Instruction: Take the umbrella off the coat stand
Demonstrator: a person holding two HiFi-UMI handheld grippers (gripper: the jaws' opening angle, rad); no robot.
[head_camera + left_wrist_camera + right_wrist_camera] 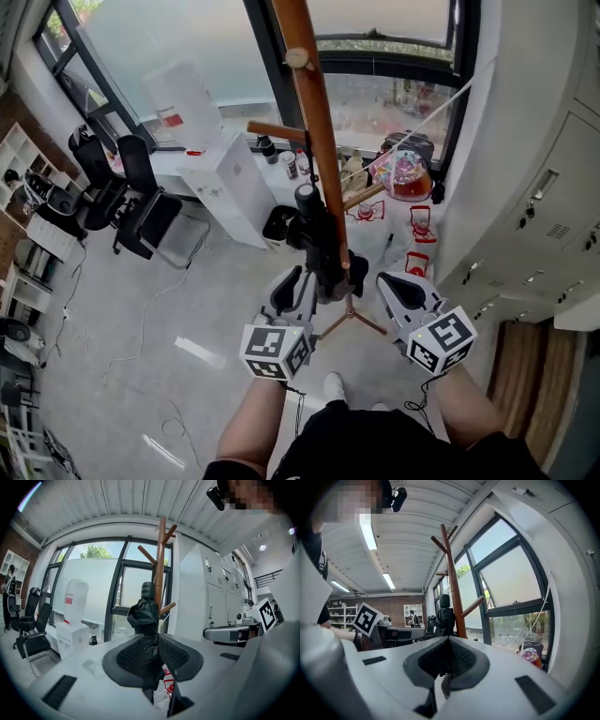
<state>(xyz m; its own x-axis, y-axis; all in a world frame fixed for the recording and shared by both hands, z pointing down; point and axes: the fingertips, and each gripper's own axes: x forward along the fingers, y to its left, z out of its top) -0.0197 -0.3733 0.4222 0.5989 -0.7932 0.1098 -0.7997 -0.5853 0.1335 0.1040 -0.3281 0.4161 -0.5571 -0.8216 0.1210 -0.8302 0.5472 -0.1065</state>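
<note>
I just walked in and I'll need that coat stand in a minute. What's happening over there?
A person with a gripper in each hand is going for the black folded umbrella hanging on the wooden coat stand by the window. The left gripper is at the umbrella, jaws slightly apart with its fabric in the gap, not clearly clamped. The right gripper is beside the stand, jaws together and empty. The umbrella has not yet been lifted off.
</note>
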